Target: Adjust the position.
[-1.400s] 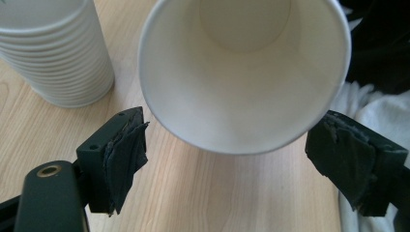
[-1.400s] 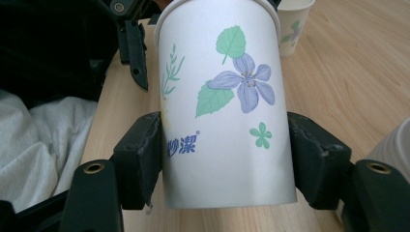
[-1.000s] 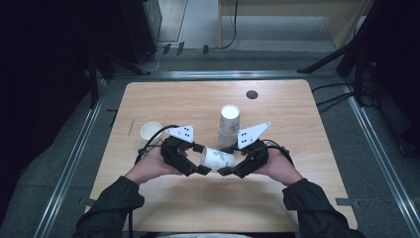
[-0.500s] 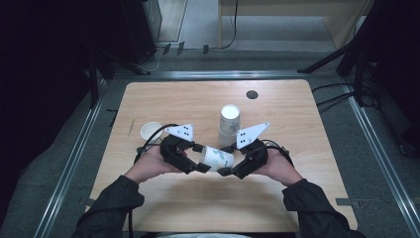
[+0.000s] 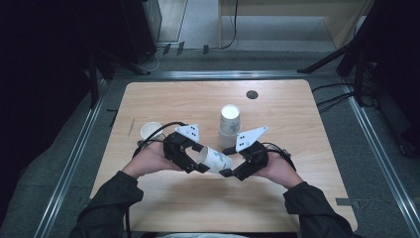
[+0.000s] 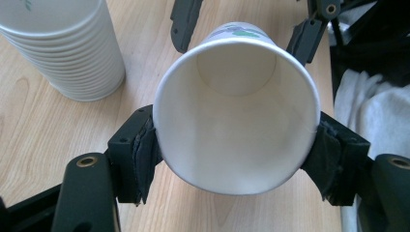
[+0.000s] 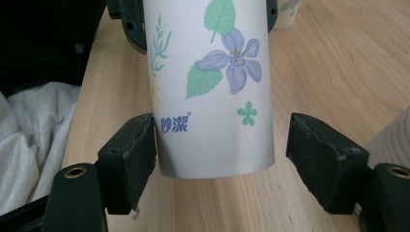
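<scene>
Over the pale wooden worktop [image 5: 307, 124], we hold a single paper cup [image 5: 215, 158] on its side, lifted in front of the tall stack of cups [image 5: 229, 125] and just nearer to us than it. The left gripper [image 5: 198, 166] is clamped on the cup near its rim, one pad pressed to each side of the open mouth. The right gripper [image 5: 225, 161] is at the cup's base with its jaws spread: its left pad touches or nearly touches the wall, while the right pad stands clear of it.

To do this step well, we judge the right gripper should close gently and squarely on the base, where the folded bottom stiffens the wall, before the left lets go. Too firm a squeeze near the rim would likely flatten the mouth, which in the left gripper view [image 6: 237, 106] already looks slightly oval.

The cup is thin white paper, smooth inside, tapering toward its base, with a rolled rim. Its outside [image 7: 212, 87] carries a printed purple flower, green leaves and blue characters. The stack by the cup shows a ribbed column of nested rims. The gripper pads are black and rough-edged. Another cup [image 5: 150, 131] stands upright left of the stack.
</scene>
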Available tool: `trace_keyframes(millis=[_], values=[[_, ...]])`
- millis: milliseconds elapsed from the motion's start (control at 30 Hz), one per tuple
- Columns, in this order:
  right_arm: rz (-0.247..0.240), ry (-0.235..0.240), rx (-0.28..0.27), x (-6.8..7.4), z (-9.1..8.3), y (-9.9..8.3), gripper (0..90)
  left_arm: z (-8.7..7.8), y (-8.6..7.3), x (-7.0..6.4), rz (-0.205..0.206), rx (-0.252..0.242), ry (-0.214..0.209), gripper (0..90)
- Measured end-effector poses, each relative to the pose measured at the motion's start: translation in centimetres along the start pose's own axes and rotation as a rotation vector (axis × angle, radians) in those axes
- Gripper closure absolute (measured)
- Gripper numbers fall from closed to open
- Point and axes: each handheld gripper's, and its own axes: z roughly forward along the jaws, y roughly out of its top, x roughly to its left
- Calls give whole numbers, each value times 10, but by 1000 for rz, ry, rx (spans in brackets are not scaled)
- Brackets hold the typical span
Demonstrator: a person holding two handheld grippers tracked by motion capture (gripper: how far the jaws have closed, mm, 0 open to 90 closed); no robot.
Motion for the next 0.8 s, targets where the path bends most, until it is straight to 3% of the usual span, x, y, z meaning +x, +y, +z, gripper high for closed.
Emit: trace_keyframes(millis=[467, 800], values=[[-18, 8, 71, 3, 21, -4, 282, 14, 7, -6, 0, 137, 41, 279], [-21, 26, 84, 4, 32, -5, 318, 21, 10, -8, -19, 160, 43, 266]])
